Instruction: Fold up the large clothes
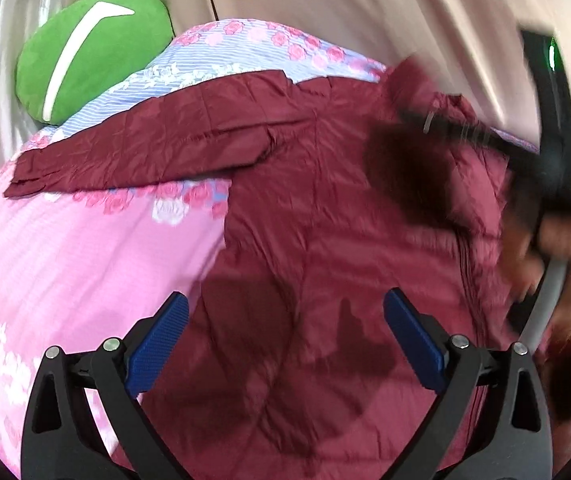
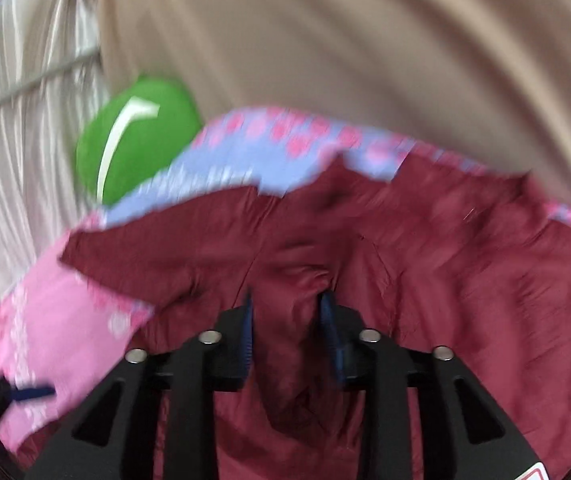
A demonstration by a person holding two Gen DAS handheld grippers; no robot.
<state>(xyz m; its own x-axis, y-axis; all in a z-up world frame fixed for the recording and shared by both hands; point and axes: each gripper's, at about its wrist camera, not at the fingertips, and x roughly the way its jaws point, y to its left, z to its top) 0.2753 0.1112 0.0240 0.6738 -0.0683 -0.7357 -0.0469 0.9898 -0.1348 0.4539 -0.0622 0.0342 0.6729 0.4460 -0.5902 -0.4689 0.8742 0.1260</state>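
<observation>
A maroon quilted jacket lies spread over a pink and blue floral sheet, one sleeve stretched out to the left. My left gripper hovers open above the jacket's lower body, with nothing between its blue pads. In the right wrist view my right gripper has a bunched fold of the jacket filling the gap between its pads, and creases radiate from there. The left wrist view shows the right gripper blurred at the jacket's right side, held by a hand.
A green cushion with a white stripe sits at the sheet's far left edge. Beige curtains hang behind, and shiny white drapes hang at the left. The left gripper's blue finger shows low at the left.
</observation>
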